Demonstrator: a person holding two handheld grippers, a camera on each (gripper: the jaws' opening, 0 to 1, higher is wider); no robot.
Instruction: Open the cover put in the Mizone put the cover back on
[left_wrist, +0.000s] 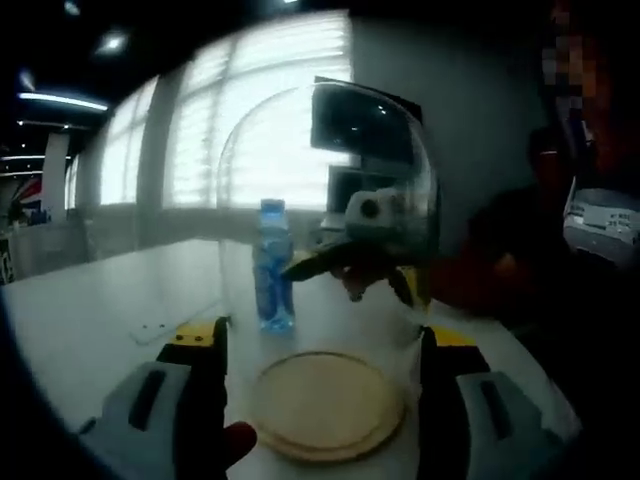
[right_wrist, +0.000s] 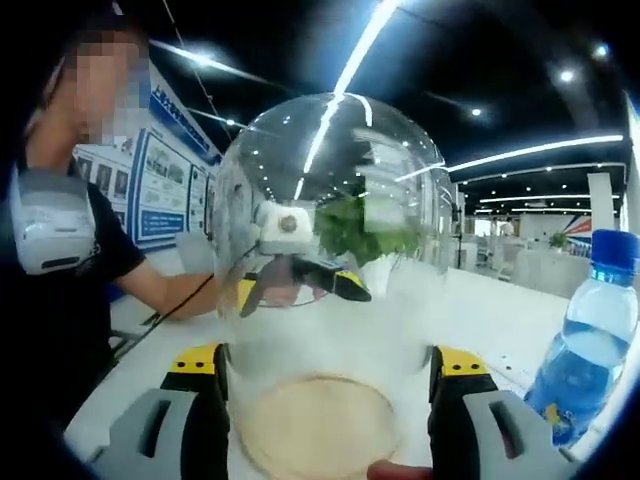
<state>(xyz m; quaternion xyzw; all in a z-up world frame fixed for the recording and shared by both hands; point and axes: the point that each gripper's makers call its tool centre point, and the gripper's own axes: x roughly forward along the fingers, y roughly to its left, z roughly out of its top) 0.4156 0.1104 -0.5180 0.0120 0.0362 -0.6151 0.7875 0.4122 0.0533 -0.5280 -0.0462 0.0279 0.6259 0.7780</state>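
two claws bracket one clear dome cover (left_wrist: 330, 220), which stands over the round wooden base (left_wrist: 325, 400) on the white surface (left_wrist: 90, 310); whether its rim rests on the base or hangs just above it, cannot tell. the mizone bottle (left_wrist: 273, 268) stands upright outside the dome, just beside the base, blue cap on.
left claw (left_wrist: 322, 390): jaws apart, one on each side of the dome's lower wall, contact unclear. right claw (right_wrist: 325, 400): jaws likewise spread either side of the dome, from the opposite side.
handling, judged: dome looks like thin glass or acrylic, rigid, smooth, likely slippery and breakable; best taken low on the wall, squeezed gently, lifted straight. bottle is light, slightly soft plastic; grip mid-body.
a person sits behind.
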